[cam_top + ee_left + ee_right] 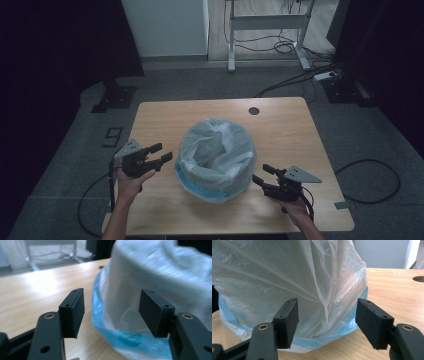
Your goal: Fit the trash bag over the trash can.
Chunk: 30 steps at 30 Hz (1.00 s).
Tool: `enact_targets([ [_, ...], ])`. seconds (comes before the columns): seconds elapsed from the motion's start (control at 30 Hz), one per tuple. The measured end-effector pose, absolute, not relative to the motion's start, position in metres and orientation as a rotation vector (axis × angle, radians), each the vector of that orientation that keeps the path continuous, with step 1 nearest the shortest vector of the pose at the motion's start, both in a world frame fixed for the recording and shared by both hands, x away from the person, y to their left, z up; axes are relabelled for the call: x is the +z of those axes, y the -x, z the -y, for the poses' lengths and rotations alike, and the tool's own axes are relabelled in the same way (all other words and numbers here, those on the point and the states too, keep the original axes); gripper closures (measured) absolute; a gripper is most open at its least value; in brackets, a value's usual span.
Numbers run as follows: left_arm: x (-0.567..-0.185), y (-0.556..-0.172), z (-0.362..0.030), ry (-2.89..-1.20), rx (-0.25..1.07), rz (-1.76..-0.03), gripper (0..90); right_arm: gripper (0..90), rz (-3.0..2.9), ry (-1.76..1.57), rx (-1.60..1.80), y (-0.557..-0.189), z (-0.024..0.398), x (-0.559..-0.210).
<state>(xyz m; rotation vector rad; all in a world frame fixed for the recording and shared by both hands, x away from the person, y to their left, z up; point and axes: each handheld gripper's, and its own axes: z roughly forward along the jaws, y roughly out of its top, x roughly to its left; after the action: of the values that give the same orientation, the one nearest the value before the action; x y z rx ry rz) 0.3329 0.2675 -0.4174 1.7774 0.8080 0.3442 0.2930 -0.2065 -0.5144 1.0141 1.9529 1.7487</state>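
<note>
Bagged bin (216,159) between left claw (161,154) and right claw (263,174), both released, untouched

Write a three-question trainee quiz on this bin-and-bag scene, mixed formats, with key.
1. True or false: the left gripper is shut on the plastic bag.
2. The blue bin stands on: A) the floor, B) the wooden table, C) a chair.
3. Fill in: the right gripper sits beside the bin with its jaws ____.

Key: 1 false, both grippers are open and hold nothing. 2 B. 3 open.
</note>
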Motion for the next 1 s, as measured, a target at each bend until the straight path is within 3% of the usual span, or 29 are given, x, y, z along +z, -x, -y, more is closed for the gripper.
enact_targets([
  [0.33, -0.388, -0.337, -0.252, -1.812, 0.324, -0.616, 35.7, 32.1, -1.968, -1.023, 1.787, -0.289, 0.216, -0.518],
  [1.0, -0.361, -0.365, -0.217, -1.88, 0.198, -0.458, 35.7, 32.2, -1.943, -1.086, 1.82, -0.293, 0.226, -0.525],
])
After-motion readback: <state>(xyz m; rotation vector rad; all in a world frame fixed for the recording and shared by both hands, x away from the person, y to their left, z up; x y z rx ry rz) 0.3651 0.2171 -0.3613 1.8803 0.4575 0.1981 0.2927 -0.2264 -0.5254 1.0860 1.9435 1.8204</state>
